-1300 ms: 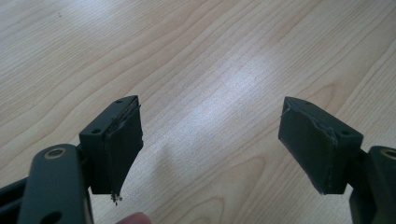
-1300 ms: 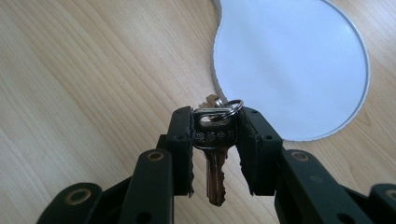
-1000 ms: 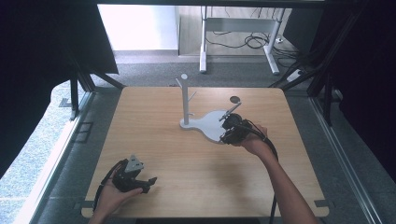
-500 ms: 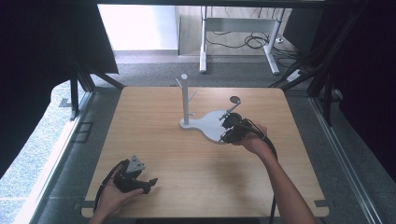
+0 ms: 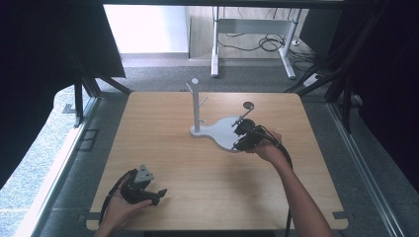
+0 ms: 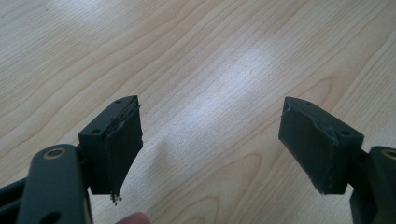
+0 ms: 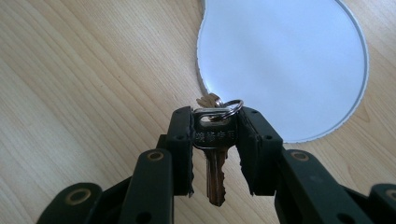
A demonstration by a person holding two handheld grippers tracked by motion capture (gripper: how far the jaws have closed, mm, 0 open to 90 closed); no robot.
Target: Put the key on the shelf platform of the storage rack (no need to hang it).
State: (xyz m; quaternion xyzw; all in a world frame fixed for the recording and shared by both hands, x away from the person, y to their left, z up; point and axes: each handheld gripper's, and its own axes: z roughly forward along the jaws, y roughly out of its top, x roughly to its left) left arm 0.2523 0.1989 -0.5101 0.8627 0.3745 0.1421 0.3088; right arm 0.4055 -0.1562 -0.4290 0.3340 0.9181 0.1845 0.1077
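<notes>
Right tongs (image 7: 215,135), forearm angled in from the desk's (image 5: 163,123) near right corner, clamped on a key (image 7: 215,158) beside the white stand base (image 7: 285,60); left tongs (image 6: 210,144) wide open, empty, at the near left edge.

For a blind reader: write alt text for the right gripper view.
The right hand-held gripper clamps a silver key by its head, blade pointing toward the camera, with a key ring at the top. Beyond lie a wooden table and a white rounded base plate.

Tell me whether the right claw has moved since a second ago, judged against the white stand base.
No. In the high view the right claw sits at the same edge of the white stand base as before, shut on the key.
</notes>
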